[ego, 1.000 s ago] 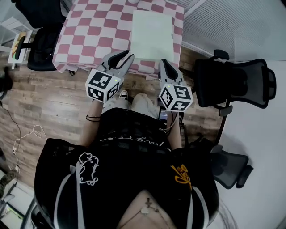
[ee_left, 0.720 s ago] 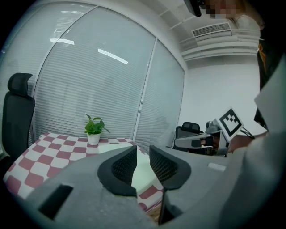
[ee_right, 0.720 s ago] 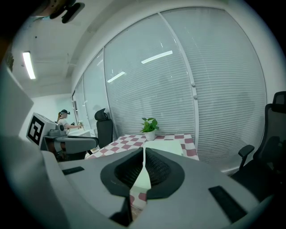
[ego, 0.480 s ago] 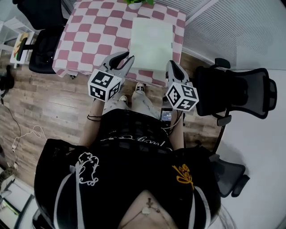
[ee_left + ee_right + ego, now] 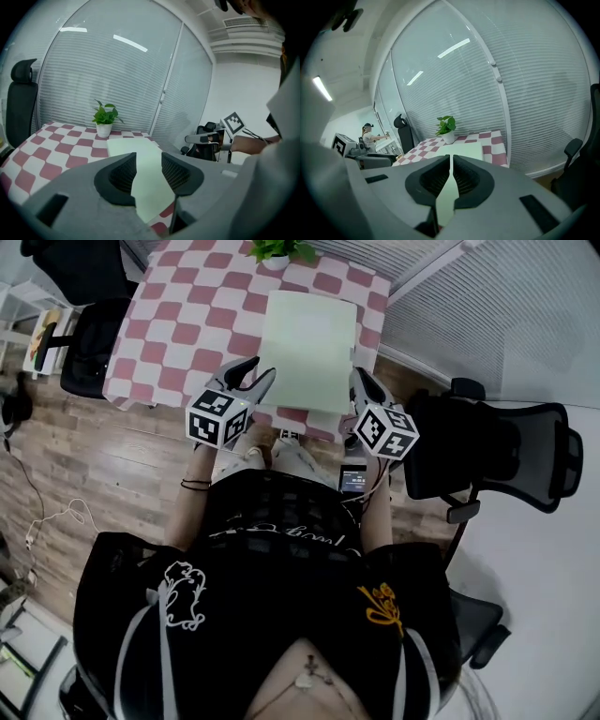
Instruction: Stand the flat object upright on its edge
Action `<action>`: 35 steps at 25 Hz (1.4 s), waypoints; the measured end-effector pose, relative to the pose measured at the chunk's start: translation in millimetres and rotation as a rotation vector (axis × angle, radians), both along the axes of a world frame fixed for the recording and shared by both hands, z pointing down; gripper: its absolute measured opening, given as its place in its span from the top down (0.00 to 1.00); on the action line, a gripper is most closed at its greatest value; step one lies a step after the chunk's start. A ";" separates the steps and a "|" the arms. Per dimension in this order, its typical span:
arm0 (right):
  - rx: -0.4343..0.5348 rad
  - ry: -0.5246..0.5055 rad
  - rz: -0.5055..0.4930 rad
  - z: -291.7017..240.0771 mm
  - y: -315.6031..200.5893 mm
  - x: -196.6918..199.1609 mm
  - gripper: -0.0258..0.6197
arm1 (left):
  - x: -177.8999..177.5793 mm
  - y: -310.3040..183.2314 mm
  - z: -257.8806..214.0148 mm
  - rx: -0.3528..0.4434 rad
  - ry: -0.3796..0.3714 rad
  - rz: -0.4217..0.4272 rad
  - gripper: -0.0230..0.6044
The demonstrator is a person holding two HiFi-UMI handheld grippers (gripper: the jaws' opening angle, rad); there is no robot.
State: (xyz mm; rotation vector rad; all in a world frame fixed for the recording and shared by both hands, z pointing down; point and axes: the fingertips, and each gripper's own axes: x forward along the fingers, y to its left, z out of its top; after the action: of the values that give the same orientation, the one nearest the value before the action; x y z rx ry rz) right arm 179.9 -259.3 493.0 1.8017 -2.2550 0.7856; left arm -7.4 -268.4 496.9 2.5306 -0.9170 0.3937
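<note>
A pale green flat object (image 5: 307, 348) lies flat on the right half of a table under a pink-and-white checked cloth (image 5: 187, 324). My left gripper (image 5: 261, 371) hovers at the table's near edge, just left of the object's near left corner. Its jaws are opening, with nothing between them; the object (image 5: 126, 146) shows beyond their gap (image 5: 149, 164). My right gripper (image 5: 360, 377) is by the object's near right corner, shut and empty. Past its closed jaws (image 5: 451, 159), the object (image 5: 465, 149) stretches ahead.
A small potted plant (image 5: 279, 249) stands at the table's far edge, behind the object. A black office chair (image 5: 89, 343) stands left of the table, and another (image 5: 487, 451) to the right. White blinds run along the far right wall. My legs are under the table's near edge.
Both grippers have moved forward from in front of the table to its near edge, flanking the flat object. The left jaws have parted slightly.
</note>
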 end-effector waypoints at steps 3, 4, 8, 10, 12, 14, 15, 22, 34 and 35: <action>-0.032 -0.031 -0.030 16.5 -14.4 11.3 0.92 | 2.2 -13.4 16.0 -0.047 -0.018 -0.007 0.67; -0.042 -0.037 -0.043 22.3 -18.9 14.8 0.92 | 2.6 -18.2 20.8 -0.064 -0.018 -0.009 0.66; -0.089 -0.080 -0.063 46.9 -36.2 29.9 0.92 | 4.6 -36.4 44.3 -0.134 -0.038 0.006 0.62; -0.129 -0.133 -0.063 62.3 -42.9 35.5 0.85 | 5.0 -44.0 59.5 -0.169 -0.063 0.017 0.61; -0.183 -0.203 -0.068 79.5 -47.2 37.5 0.70 | 4.6 -50.3 75.4 -0.210 -0.085 0.028 0.59; -0.235 -0.262 -0.064 95.3 -50.8 38.5 0.67 | 5.1 -56.1 90.0 -0.253 -0.100 0.044 0.57; -0.258 -0.282 -0.062 102.4 -52.6 39.0 0.65 | 6.0 -59.0 96.7 -0.278 -0.102 0.053 0.55; -0.370 -0.306 -0.125 137.8 -60.9 28.4 0.58 | 13.4 -83.1 129.0 -0.505 0.053 0.019 0.42; -0.416 -0.264 -0.173 149.0 -68.5 24.6 0.57 | 25.9 -92.6 149.8 -0.637 0.149 0.037 0.39; -0.415 -0.250 -0.169 148.2 -68.2 25.0 0.57 | 26.1 -92.3 148.9 -0.629 0.138 0.034 0.39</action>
State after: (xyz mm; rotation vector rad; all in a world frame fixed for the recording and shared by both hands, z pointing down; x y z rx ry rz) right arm 205.0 -327.4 641.1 1.3698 -2.1355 1.3862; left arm 18.7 -360.7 645.8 1.9679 -0.5791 0.4305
